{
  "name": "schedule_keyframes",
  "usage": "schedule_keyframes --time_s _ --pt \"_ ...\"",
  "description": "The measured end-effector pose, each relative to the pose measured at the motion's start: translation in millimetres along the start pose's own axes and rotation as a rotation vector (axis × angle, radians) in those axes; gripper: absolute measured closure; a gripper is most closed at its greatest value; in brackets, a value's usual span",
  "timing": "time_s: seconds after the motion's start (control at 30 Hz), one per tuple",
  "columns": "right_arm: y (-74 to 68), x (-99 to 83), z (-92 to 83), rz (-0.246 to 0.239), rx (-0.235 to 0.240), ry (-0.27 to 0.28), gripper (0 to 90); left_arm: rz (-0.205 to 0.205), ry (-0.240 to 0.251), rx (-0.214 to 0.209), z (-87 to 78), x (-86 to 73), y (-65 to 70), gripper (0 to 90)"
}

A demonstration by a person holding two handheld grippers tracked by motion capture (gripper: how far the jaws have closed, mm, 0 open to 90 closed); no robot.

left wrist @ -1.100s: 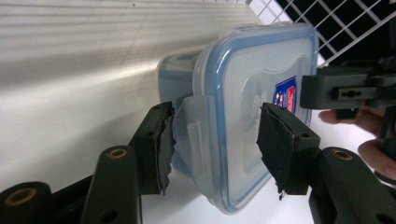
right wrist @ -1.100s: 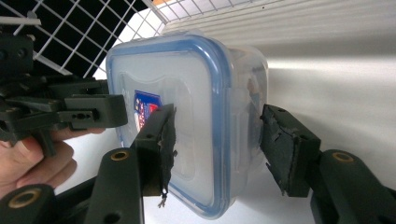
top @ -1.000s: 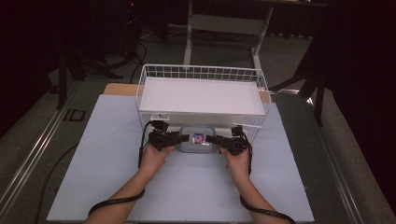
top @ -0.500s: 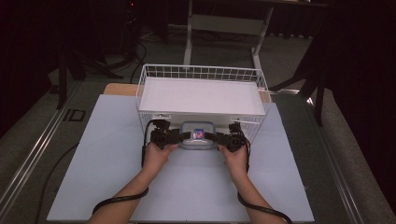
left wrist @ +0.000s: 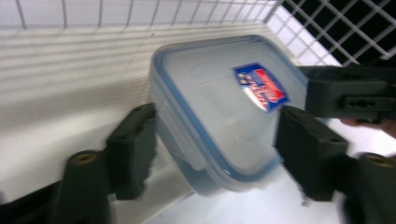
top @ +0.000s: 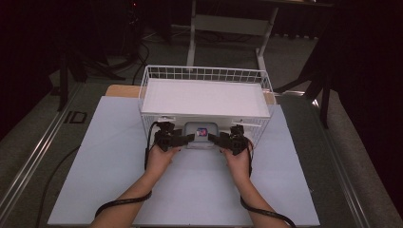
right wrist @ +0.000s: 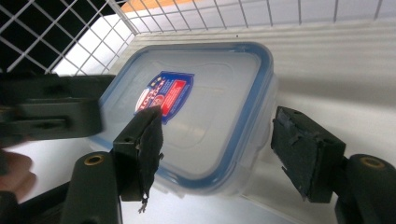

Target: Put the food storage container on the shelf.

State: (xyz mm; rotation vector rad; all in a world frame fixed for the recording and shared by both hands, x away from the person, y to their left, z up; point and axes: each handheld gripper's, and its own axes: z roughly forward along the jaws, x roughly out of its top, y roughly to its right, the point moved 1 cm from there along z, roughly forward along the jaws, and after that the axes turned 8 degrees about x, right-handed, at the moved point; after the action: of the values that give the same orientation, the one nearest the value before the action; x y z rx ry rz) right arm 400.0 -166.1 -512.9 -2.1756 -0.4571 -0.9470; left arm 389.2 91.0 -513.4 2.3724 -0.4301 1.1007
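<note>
Clear lidded box point(top: 201, 134) with blue seal set on the worktop point(top: 109, 156) against the wire basket point(top: 206, 95), flanked by left gripper point(top: 189, 138) and right gripper point(top: 213, 138), both jaws spread wide around its corners, box not clamped

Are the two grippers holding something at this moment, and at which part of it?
It cannot be told. Each gripper, left and right, has open jaws around a corner of the lidded plastic container; no firm grip is visible.
</note>
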Motion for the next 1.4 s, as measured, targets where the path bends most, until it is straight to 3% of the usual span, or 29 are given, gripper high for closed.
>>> schedule_keyframes --time_s 0.07,0.1,0.13,0.17,0.23,0.3,0.37,0.53,0.73,0.83,0.93,1.07,1.2,1.23,1.3,1.4 --pt "-2.7 -0.1 -4.5 -0.037 -0.014 0.015 28.7 0.029 0.018 0.009 -5.3 -1.8 1.0 21.1" --pt "-4.1 -0.1 -6.9 -0.051 -0.013 0.018 28.6 0.054 0.039 -0.005 -8.1 -2.8 0.7 16.9" --pt "-6.2 -0.3 -10.3 -0.061 -0.014 0.023 28.3 0.024 0.059 -0.012 -12.4 -4.9 3.6 15.1" --pt "-8.8 -0.3 -13.8 -0.052 -0.014 0.02 26.8 0.036 0.077 -0.016 -16.5 -5.7 4.1 15.0" --pt "-11.5 -0.2 -19.8 -0.079 0.014 0.025 17.3 0.077 0.089 -0.032 -24.2 -7.4 6.4 9.2" --pt "-18.0 -0.1 -29.0 -0.113 0.031 0.034 15.9 0.127 0.084 -0.036 -32.8 -9.9 9.7 4.0" --pt "-20.2 -0.4 -31.3 -0.123 0.025 0.029 15.3 0.15 0.087 -0.055 -41.5 -14.7 13.1 3.4" --pt "-34.1 -6.1 -36.8 -0.147 0.039 0.012 14.2 0.17 0.104 -0.079 -64.9 -27.1 21.6 2.8" --pt "-53.0 -10.6 -40.9 -0.133 0.117 0.053 12.8 0.175 0.136 -0.114 -95.4 -34.6 31.8 2.8" --pt "-57.1 -14.1 -38.6 -0.152 0.108 0.039 14.3 0.18 0.14 -0.116 -108.3 -39.5 35.5 2.8" --pt "-57.5 -19.5 -36.2 -0.154 0.107 0.022 18.9 0.21 0.125 -0.104 -119.3 -47.9 39.7 2.8" --pt "-59.2 -30.1 -32.3 -0.183 0.06 -0.005 34.9 0.222 0.137 -0.11 -132.1 -62.9 42.4 2.8" --pt "-60.2 -36.6 -25.9 -0.211 0.021 -0.037 58.8 0.257 0.16 -0.098 -138.0 -75.5 41.8 2.8" --pt "-60.2 -37.5 -23.6 -0.209 0.021 -0.041 68.6 0.263 0.162 -0.091 -138.1 -78.0 40.8 2.8" --pt "-57.6 -38.7 -18.1 -0.199 0.04 -0.067 86.3 0.256 0.173 -0.091 -137.8 -83.0 37.4 2.8" --pt "-55.2 -39.7 -10.2 -0.195 0.01 -0.079 89.5 0.222 0.177 -0.098 -136.4 -87.3 30.5 2.8"
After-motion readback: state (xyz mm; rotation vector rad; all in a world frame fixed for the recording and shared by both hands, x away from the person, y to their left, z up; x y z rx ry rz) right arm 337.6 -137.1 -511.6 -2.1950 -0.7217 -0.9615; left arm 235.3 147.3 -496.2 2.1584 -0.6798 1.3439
